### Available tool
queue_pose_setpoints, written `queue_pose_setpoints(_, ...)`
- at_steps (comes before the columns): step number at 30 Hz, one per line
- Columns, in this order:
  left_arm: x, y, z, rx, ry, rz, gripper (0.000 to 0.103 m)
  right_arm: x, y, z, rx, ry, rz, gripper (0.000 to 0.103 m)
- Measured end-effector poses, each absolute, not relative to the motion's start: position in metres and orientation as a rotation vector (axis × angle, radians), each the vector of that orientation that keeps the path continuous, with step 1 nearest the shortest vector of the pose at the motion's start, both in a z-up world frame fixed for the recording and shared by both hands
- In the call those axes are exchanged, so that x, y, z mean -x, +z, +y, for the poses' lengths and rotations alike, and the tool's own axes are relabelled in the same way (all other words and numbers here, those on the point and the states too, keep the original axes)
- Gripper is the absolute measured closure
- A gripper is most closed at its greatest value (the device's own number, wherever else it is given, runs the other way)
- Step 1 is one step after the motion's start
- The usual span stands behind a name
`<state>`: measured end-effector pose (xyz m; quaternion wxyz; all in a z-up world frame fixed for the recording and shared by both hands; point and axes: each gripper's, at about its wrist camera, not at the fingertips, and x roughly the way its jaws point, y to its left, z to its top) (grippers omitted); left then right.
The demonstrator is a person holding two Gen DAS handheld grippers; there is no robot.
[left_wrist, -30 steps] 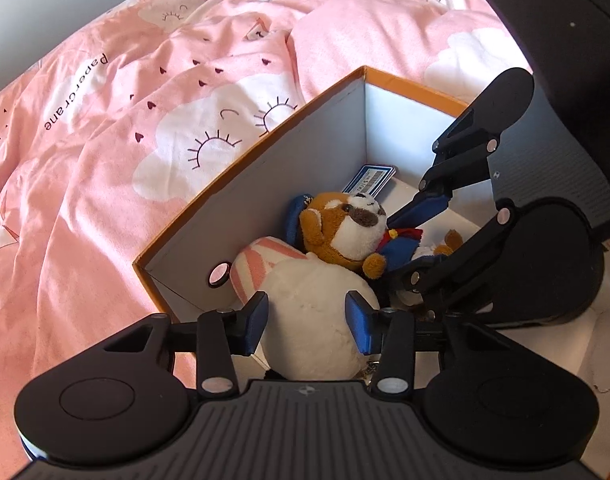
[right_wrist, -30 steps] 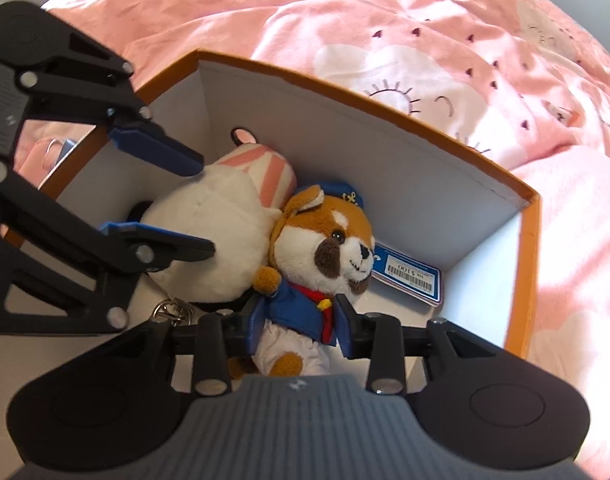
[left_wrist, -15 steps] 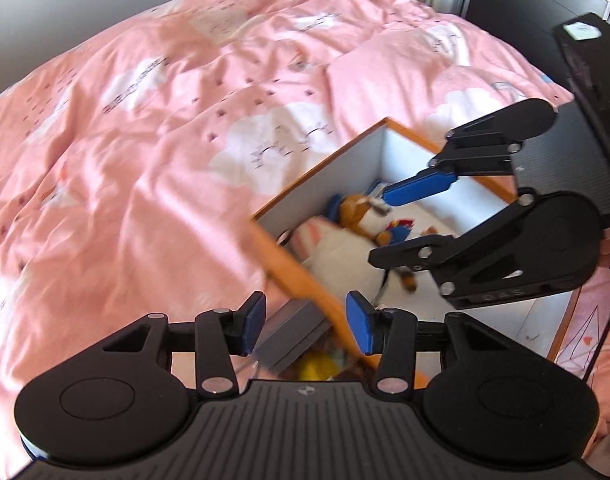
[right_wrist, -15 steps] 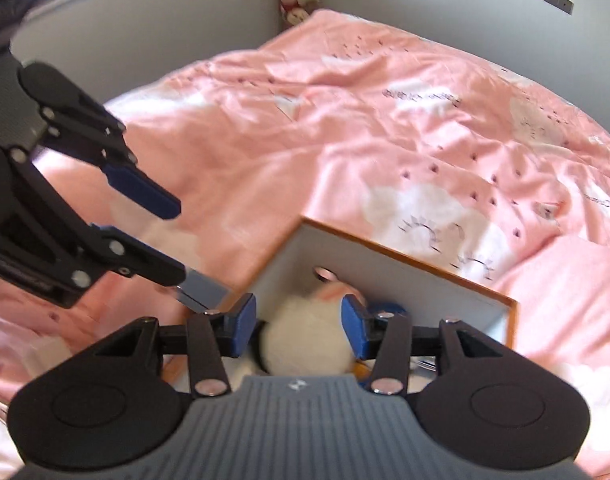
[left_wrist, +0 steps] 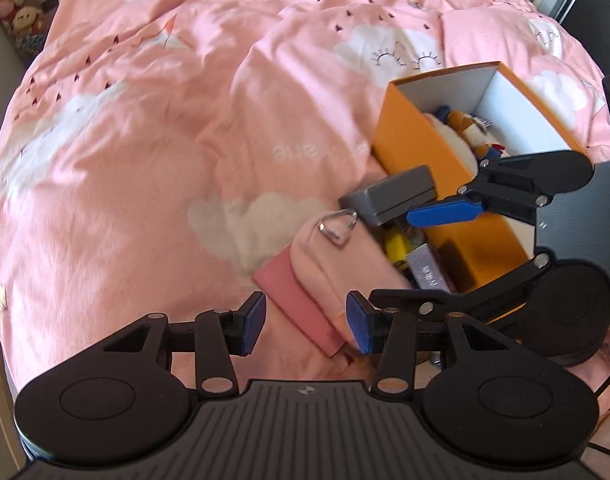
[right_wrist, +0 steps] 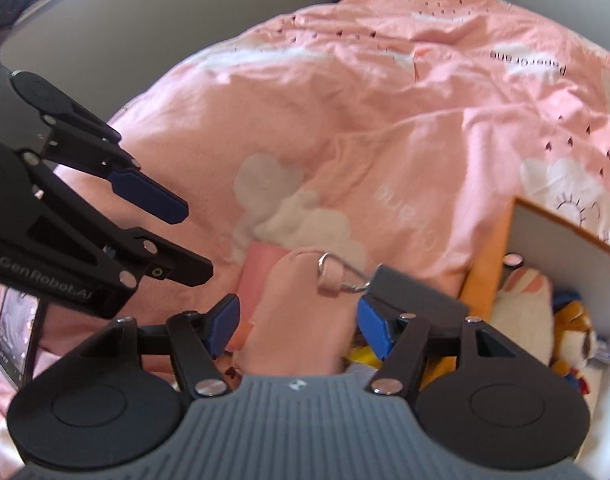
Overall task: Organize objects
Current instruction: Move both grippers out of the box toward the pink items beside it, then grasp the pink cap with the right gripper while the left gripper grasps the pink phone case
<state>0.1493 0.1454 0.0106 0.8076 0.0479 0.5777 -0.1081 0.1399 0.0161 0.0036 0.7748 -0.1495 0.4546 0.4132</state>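
Observation:
An orange box (left_wrist: 417, 148) with white inside walls stands on the pink bed at the right; it holds a white plush and a brown dog plush (right_wrist: 573, 332). Beside the box lie a pink pouch (left_wrist: 329, 268) with a metal clip (left_wrist: 339, 226), a grey case (left_wrist: 389, 196), a yellow item (left_wrist: 399, 246) and a silver pack (left_wrist: 427, 270). My left gripper (left_wrist: 305, 322) is open and empty, just short of the pouch. My right gripper (right_wrist: 297, 322) is open above the pouch (right_wrist: 301, 312), and shows in the left wrist view (left_wrist: 485, 232) beside the box.
The pink cloud-print duvet (left_wrist: 145, 140) covers the bed, with free room to the left. A phone (right_wrist: 15, 332) lies at the left edge of the right wrist view. Stuffed toys (left_wrist: 13, 4) sit on a shelf at the far left. A grey wall (right_wrist: 145, 20) runs behind the bed.
Both grippers have pulled up and back out of the box, leaving the plush toys inside. They now hang over the pink pouch and small items beside the box.

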Motion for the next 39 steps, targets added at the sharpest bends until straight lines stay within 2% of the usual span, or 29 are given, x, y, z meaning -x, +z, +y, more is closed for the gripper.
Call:
queue_pose_setpoints(16,-0.157,-0.015,0.172,0.005,-0.223,1.277,0.048,-0.140,-0.057,0.074,0.508,0.755,1.122,0.033)
queue_pose_setpoints(19,-0.156,-0.018,0.174,0.022,-0.223,1.283,0.048,-0.141,-0.059,0.075,0.515,0.772,1.122,0.046)
queue_pose_setpoints(21,-0.154,-0.018,0.174,0.027,-0.227,1.284,0.048,-0.142,-0.054,0.072,0.505,0.782,1.137,0.060)
queue_pose_setpoints(24,-0.152,-0.017,0.172,0.024,-0.227,1.281,0.048,-0.143,-0.044,0.065,0.492,0.802,1.143,0.070)
queue_pose_setpoints(32,-0.153,-0.012,0.175,0.046,-0.207,1.264,0.048,-0.157,-0.011,0.041,0.285,0.944,1.174,0.075)
queue_pose_setpoints(39,-0.155,-0.014,0.172,-0.017,-0.183,1.280,0.048,-0.183,-0.021,0.020,0.201,0.877,1.260,0.075)
